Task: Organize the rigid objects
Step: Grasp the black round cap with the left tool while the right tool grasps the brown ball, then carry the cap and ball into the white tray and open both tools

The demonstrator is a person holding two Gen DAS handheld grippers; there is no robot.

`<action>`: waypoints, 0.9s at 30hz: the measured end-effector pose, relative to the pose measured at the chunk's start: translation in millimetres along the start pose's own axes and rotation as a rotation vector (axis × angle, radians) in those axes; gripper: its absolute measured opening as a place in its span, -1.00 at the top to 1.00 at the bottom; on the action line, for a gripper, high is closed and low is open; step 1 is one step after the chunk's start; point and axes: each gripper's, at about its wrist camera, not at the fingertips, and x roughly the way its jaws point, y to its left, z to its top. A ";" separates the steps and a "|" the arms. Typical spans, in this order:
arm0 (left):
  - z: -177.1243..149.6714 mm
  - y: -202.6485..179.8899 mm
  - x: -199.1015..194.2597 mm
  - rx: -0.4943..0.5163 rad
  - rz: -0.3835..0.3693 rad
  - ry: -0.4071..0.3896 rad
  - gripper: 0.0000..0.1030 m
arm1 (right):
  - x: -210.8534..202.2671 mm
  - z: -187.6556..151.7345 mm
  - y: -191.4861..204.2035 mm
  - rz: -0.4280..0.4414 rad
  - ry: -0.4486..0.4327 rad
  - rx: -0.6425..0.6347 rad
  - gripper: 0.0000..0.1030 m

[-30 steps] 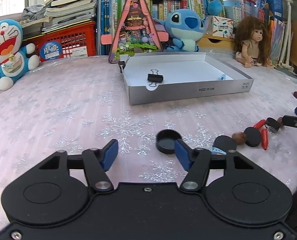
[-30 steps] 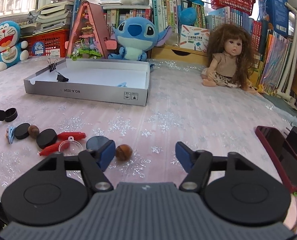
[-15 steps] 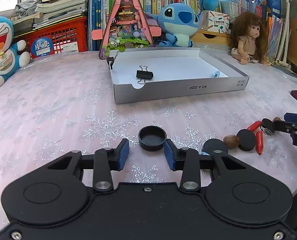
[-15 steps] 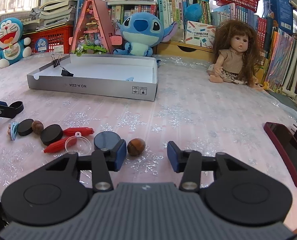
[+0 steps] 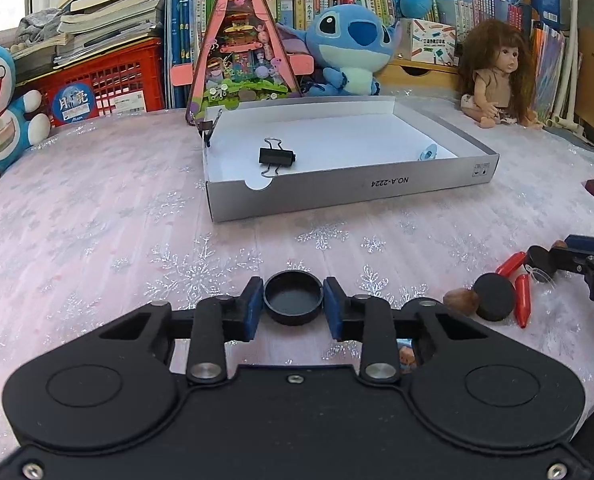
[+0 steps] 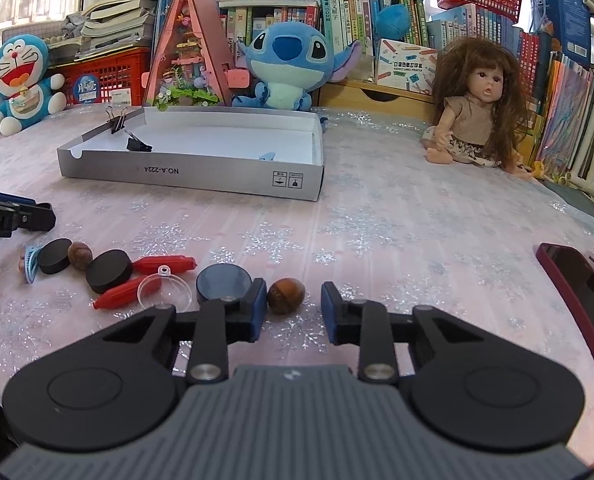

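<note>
A round black cap point(image 5: 293, 298) lies on the pink cloth between the blue pads of my left gripper point(image 5: 293, 305). Its jaws are closing and both pads touch the cap's sides. A brown nut point(image 6: 286, 301) sits between the closing jaws of my right gripper point(image 6: 293, 309). The left pad touches the nut and a gap remains at the right pad. Left of the nut lie a dark blue disc point(image 6: 223, 282), a clear lid point(image 6: 165, 290), two red pieces point(image 6: 165, 264), black discs point(image 6: 109, 270) and another nut point(image 6: 80, 255). The grey box point(image 5: 349, 192) holds a binder clip point(image 5: 277, 157).
A second binder clip point(image 5: 207, 126) grips the box's left wall. Plush toys point(image 6: 285, 64), a doll point(image 6: 473, 120), a red crate point(image 5: 109, 80) and books line the back edge. A dark red phone point(image 6: 577, 292) lies at the right edge of the table.
Both pairs of jaws have narrowed a lot. The left gripper moved forward until the black cap came between its pads. The right gripper's jaws drew in around the brown nut.
</note>
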 end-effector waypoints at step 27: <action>43.6 7.9 0.8 -0.043 -0.004 -0.050 0.42 | 10.3 43.2 3.6 0.029 -0.032 0.050 0.52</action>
